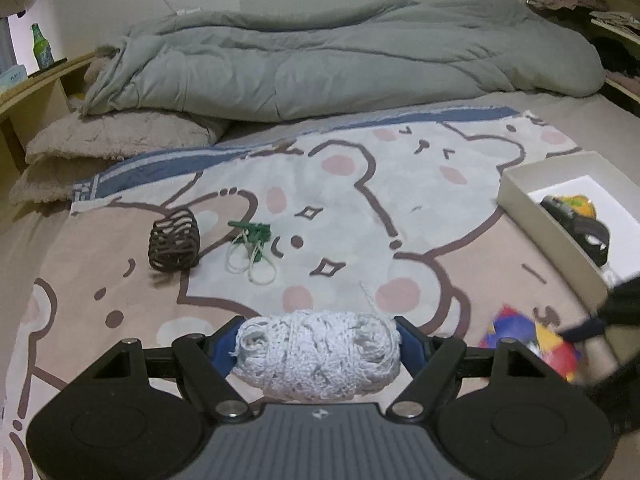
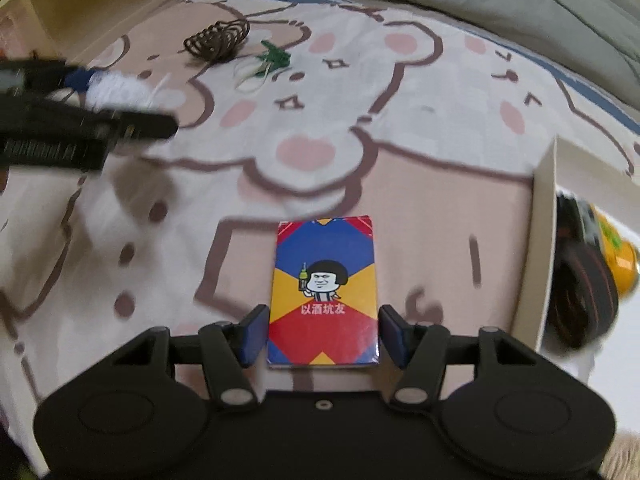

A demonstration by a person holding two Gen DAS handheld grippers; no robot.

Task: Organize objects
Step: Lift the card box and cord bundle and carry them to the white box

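My left gripper (image 1: pixel 318 332) is shut on a white ball of yarn (image 1: pixel 316 356), pinched between its blue pads above the bear-print blanket (image 1: pixel 360 208). In the right wrist view my right gripper (image 2: pixel 324 332) is shut on a red, blue and yellow card box (image 2: pixel 324 280) with a cartoon figure on it. A brown ball of yarn (image 1: pixel 174 246) and a small green item with white cords (image 1: pixel 252 248) lie on the blanket at the left. An open white box (image 1: pixel 532 216) at the right holds a black item and a yellow one. The left gripper (image 2: pixel 120 100) shows blurred in the right wrist view.
A rumpled grey duvet (image 1: pixel 340 60) covers the far side of the bed, with a fluffy pillow (image 1: pixel 116 136) at its left. A green bottle (image 1: pixel 42 48) stands on a wooden shelf at the far left. Shelves with clothes run along the right edge.
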